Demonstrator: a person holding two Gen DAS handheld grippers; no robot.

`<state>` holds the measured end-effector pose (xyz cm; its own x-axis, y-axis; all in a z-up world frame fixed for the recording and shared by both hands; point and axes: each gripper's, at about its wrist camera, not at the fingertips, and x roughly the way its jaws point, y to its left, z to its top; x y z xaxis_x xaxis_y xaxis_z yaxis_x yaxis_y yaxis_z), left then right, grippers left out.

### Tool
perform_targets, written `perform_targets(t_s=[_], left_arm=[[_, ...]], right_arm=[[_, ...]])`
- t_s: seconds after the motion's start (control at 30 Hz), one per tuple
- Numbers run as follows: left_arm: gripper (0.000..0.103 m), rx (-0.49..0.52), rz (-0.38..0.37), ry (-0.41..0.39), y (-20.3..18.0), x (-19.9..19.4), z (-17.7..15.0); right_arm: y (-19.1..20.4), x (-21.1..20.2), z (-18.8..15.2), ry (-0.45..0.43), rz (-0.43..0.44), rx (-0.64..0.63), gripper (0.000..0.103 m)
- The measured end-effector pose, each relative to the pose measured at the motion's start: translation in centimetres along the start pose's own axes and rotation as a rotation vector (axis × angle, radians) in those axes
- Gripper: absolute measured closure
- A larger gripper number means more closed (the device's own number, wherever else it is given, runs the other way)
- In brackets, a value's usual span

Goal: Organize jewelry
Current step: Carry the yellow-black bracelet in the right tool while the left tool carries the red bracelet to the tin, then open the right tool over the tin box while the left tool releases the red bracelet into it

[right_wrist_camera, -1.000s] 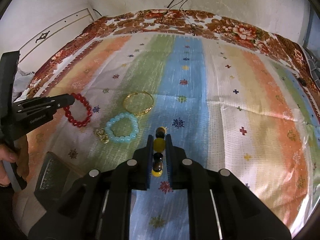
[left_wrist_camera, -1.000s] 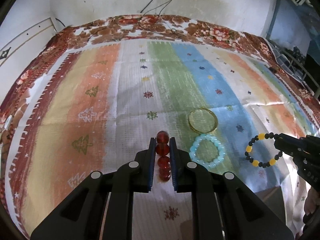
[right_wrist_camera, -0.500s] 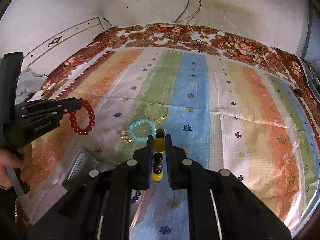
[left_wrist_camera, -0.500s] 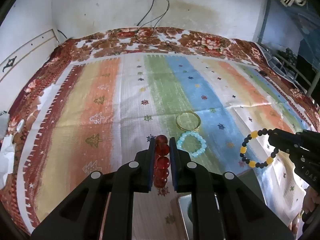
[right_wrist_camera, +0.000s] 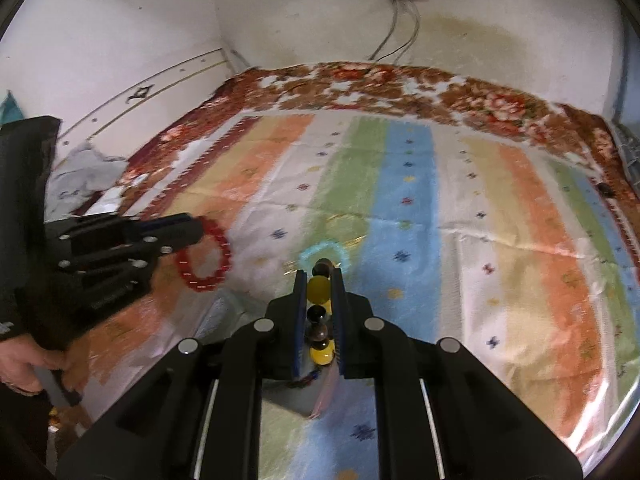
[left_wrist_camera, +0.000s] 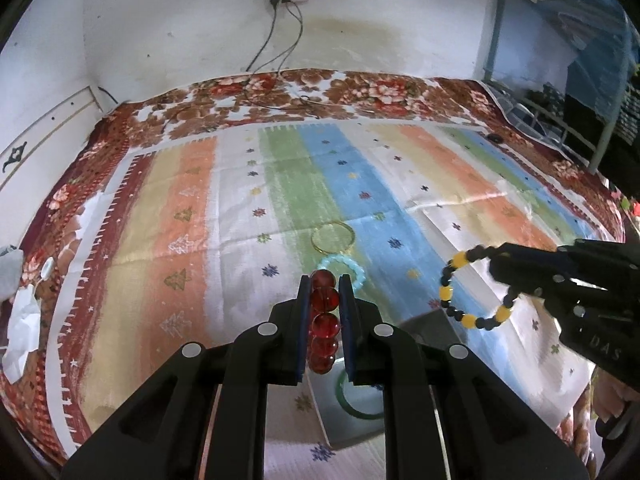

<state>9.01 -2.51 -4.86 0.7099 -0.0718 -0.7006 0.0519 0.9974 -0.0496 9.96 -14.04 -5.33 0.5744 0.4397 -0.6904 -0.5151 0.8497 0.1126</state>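
We hold a red bead bracelet [left_wrist_camera: 323, 322] pinched in the left gripper [left_wrist_camera: 324, 320] and a black-and-yellow bracelet [left_wrist_camera: 472, 286] pinched in the right gripper [right_wrist_camera: 319, 320], both aloft. What appears to be an open box [left_wrist_camera: 352, 404] lies below; we should lower squarely over it before releasing.

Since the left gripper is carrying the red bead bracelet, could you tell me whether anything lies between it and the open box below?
Nothing visible does. The left gripper holds the red bead bracelet directly above the open box, where a green bangle already lies; the right gripper stays off to the side.
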Motion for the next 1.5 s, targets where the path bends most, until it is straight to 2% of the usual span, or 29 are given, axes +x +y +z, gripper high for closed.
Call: perform_targets(t_s=[0.23,0.33,0.5,1.1,1.17,1.27,1.5], left_arm=[[0.090,0.018,-0.030,0.004,-1.4,-0.8,-0.9],[0.090,0.027,-0.055,0.021,-2.0,-0.6,-1.3],[0.090,0.011,-0.092,0.038,-2.2,-0.4,-2.0],[0.089,-0.010,-0.080,0.038,-2.0,-0.2,-2.6],[0.072,-0.018,-0.063,0.025,-1.8,-0.3,-2.5],[0.071,-0.033,-0.053,0.023,-1.3,-0.3,-2.2],[0.071,-0.060,-0.038,0.036,0.4,0.5,-1.7]], right_arm=[[1.1,-0.8,-0.9,0.009,0.017,-0.005,0.090],[1.0,-0.6,-1.3,0.024,0.079,0.020,0.090],[1.2,0.0,-2.1,0.052,0.080,0.019,0.090],[1.5,0.9,-2.6,0.091,0.072,-0.002,0.089],[1.4,1.1,-2.6,0.093,0.063,0.000,0.085],[1.1,1.1,-2.6,0.088,0.055,0.005,0.078],[-0.1,1.3,-2.0,0.079,0.024,0.015,0.078]])
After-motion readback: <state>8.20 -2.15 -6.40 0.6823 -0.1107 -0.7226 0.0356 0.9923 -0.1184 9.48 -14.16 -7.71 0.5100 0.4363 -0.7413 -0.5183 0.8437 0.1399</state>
